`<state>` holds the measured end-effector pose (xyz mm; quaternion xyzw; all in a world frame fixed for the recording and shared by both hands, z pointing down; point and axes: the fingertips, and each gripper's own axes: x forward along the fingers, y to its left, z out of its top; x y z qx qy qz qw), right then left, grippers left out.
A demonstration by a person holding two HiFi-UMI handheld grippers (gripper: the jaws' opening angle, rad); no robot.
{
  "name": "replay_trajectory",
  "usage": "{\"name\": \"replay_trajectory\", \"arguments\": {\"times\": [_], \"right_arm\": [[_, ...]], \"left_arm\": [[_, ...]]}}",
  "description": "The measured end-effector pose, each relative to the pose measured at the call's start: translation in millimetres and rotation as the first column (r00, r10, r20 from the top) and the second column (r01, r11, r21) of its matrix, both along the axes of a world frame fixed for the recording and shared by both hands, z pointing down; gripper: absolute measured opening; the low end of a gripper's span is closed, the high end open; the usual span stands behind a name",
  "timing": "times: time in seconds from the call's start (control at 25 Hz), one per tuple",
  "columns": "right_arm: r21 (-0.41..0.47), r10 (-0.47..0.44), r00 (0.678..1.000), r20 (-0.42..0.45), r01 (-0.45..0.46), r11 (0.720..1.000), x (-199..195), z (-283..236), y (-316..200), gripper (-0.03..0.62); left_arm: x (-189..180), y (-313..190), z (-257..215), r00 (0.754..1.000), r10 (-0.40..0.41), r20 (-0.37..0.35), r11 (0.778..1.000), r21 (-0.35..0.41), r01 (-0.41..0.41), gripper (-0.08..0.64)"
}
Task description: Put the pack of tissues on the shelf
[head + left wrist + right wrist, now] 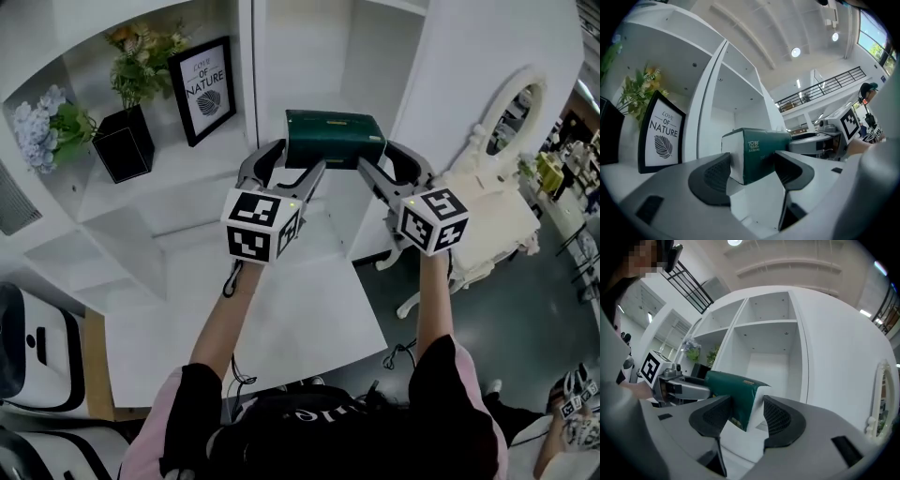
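Green tissue pack (335,138) clamped by left gripper (300,159), right gripper (377,157).

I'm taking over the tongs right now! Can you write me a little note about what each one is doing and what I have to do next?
Left tongs: closed on one end of the pack of tissues.
Right tongs: closed on the other end, so both carry it together.
Where: the green pack is held up at the mouth of the shelf's empty compartment, right of the one with the framed print. It doesn't look set down.
Done: picked up and brought to the shelf.
Left: move it inside, rest it on the board, open both tongs and pull back.
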<state>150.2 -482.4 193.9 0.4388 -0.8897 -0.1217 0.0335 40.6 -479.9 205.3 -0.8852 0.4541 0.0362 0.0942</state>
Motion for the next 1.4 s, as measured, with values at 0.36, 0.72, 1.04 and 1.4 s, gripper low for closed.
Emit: {"name": "replay_trajectory", "arguments": {"times": [0.36,0.72,1.04,1.4], "right_arm": [[-0.029,0.049,0.993,0.110,-0.046,0.998,5,-3,-41,0.217],[-0.071,0.141,0.978,0.156,-0.132,0.989,11,1,-74,0.206],[-0.081,0.188,0.971,0.146,-0.177,0.981,14,3,-88,0.202],[-0.089,0.159,0.976,0.150,-0.147,0.985,12,7,-66,0.202]], "left_arm": [[3,-30,0,0.989,-0.143,-0.043,0.990,-0.024,0.142,0.301],[17,-50,2,0.960,-0.278,0.016,0.959,-0.055,0.279,0.290],[21,-66,7,0.936,-0.346,0.068,0.934,-0.070,0.350,0.290],[19,-47,15,0.977,-0.212,0.018,0.971,-0.108,0.213,0.291]]}}
